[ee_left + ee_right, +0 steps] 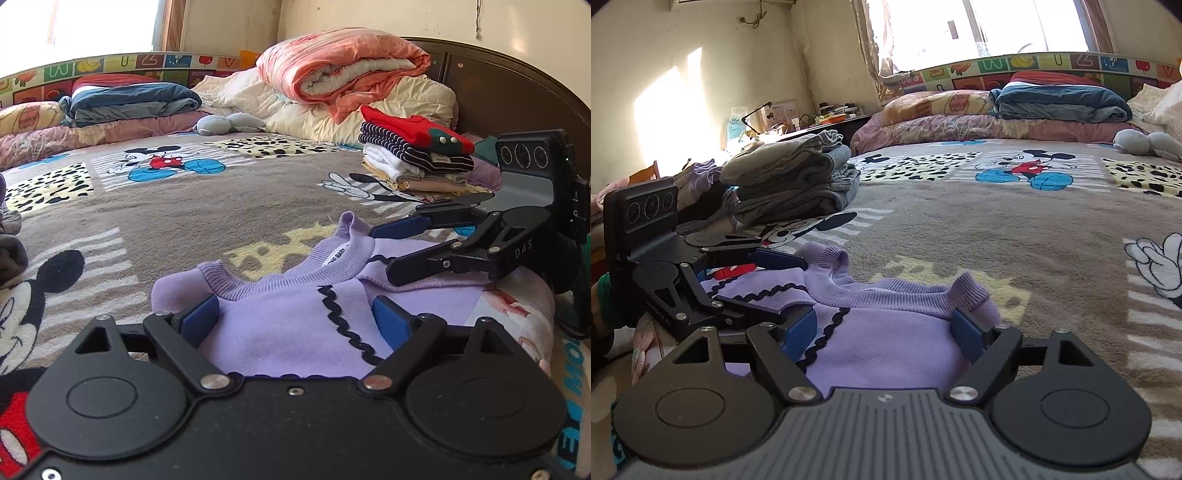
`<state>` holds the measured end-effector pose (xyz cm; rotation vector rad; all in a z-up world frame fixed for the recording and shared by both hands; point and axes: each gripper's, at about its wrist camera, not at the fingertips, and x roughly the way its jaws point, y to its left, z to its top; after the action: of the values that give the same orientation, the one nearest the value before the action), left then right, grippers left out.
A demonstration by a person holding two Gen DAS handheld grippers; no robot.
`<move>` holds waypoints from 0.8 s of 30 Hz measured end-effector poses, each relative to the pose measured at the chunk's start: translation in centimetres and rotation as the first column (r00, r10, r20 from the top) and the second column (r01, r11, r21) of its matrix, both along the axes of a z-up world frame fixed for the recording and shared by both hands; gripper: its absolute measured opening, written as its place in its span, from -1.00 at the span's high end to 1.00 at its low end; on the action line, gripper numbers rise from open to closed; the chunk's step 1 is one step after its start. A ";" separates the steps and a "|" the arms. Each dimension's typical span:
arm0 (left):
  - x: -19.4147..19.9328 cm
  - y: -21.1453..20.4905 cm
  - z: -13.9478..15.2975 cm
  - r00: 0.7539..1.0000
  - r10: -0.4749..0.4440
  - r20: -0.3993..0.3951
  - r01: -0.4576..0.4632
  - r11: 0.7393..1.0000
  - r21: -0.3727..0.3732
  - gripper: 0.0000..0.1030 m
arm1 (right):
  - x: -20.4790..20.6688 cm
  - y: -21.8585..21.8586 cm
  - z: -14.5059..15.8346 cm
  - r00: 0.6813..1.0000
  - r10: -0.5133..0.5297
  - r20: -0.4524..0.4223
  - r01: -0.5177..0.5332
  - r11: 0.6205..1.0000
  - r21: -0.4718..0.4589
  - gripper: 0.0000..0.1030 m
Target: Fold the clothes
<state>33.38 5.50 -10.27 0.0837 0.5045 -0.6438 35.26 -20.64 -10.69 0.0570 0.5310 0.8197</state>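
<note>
A lilac sweatshirt [288, 325] with black wavy trim and a ribbed collar lies on the Mickey Mouse blanket [177, 221], at the near edge of the bed. My left gripper [295, 321] is open, its blue pads either side of the garment's shoulder area. My right gripper [886, 332] is open too, straddling the same sweatshirt [886, 339] at its other side below the collar. Each gripper shows in the other's view: the right one [384, 251] at right, the left one [798, 288] at left, both with jaws spread over the cloth.
A stack of folded clothes [413, 155] with a red top sits at the right by the dark headboard [498, 85]. A grey folded pile [798, 181] sits at the bed's left side. Quilts [343, 70], pillows and a grey plush toy [229, 123] line the far side.
</note>
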 end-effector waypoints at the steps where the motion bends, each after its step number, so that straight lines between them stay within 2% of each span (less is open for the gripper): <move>1: -0.2 0.0 0.1 1.000 0.003 0.012 -0.003 1.000 0.001 -0.75 | -0.1 0.0 0.1 1.000 -0.002 0.007 0.002 1.000 0.000 -0.55; 8: -3.6 1.1 3.0 0.992 0.031 0.125 -0.026 0.999 -0.044 -0.76 | -3.3 -1.6 2.2 0.988 -0.029 0.149 0.021 0.998 0.061 -0.53; 14: -8.6 -0.5 3.9 0.984 -0.005 0.180 -0.002 0.999 0.038 -0.76 | -9.0 -1.0 4.4 0.963 0.026 0.267 -0.022 1.000 -0.017 -0.52; 16: -9.3 -0.9 3.6 0.984 -0.006 0.175 0.000 0.999 0.034 -0.76 | -10.5 -0.4 4.5 0.955 0.043 0.292 -0.029 0.998 -0.051 -0.49; 20: -8.7 -1.5 2.0 0.990 -0.009 0.144 0.002 0.999 0.048 -0.76 | -10.7 0.0 3.5 0.970 0.023 0.243 -0.012 0.999 -0.045 -0.48; 22: -8.2 -0.9 1.4 0.994 -0.010 0.111 0.009 1.000 0.008 -0.76 | -10.5 0.1 2.8 0.976 0.017 0.216 -0.008 0.999 -0.041 -0.49; 24: -8.2 -0.8 1.2 0.994 -0.018 0.106 0.018 1.000 0.006 -0.76 | -10.3 0.2 2.1 0.982 0.011 0.188 -0.004 0.999 -0.037 -0.49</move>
<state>25.22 4.66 -9.11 0.1270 0.4030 -0.6520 25.00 -20.42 -8.59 -0.0557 0.3678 0.8132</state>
